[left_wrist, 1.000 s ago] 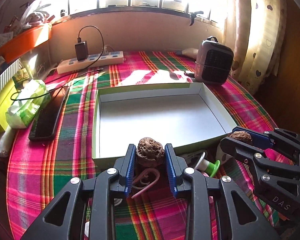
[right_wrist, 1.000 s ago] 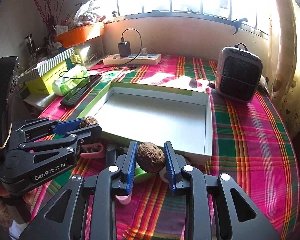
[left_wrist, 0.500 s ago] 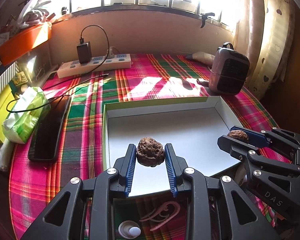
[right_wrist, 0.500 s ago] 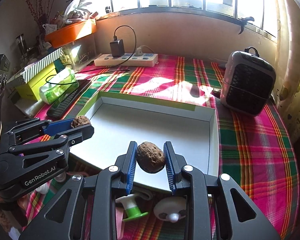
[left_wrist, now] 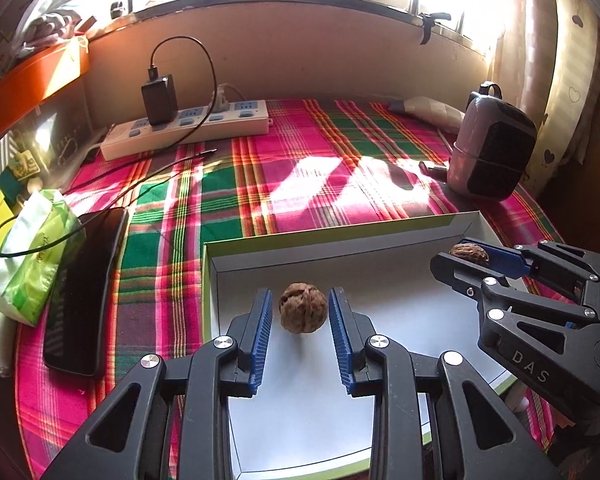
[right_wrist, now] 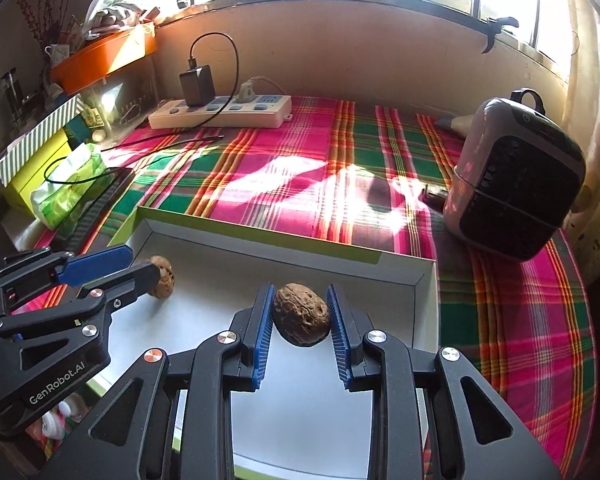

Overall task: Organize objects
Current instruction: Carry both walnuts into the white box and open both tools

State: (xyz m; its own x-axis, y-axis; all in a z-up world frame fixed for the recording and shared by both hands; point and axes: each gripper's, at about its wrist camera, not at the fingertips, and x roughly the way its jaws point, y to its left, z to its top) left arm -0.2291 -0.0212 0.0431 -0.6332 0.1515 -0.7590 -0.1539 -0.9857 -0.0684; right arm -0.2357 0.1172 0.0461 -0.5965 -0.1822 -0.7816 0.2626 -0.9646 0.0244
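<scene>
Left claw (left_wrist: 300, 312), marked GenRobot.AI, released its walnut (left_wrist: 302, 313); right claw (right_wrist: 300, 314), marked DAS, grips another walnut (right_wrist: 301, 314).

Tablecloth (left_wrist: 300, 168): pink, green, red plaid; box (left_wrist: 380, 312): white inside, lime-green outer rim; walnuts (left_wrist: 302, 307) (right_wrist: 301, 314): wrinkled brown; gripper pads (left_wrist: 260, 332): ribbed blue on black frames; power strip (left_wrist: 188, 128): white with blue sockets; heater (right_wrist: 516, 184): pinkish-grey, black grille; shelf tray (right_wrist: 100, 60): orange; tissue pack (left_wrist: 32, 264): green-white
</scene>
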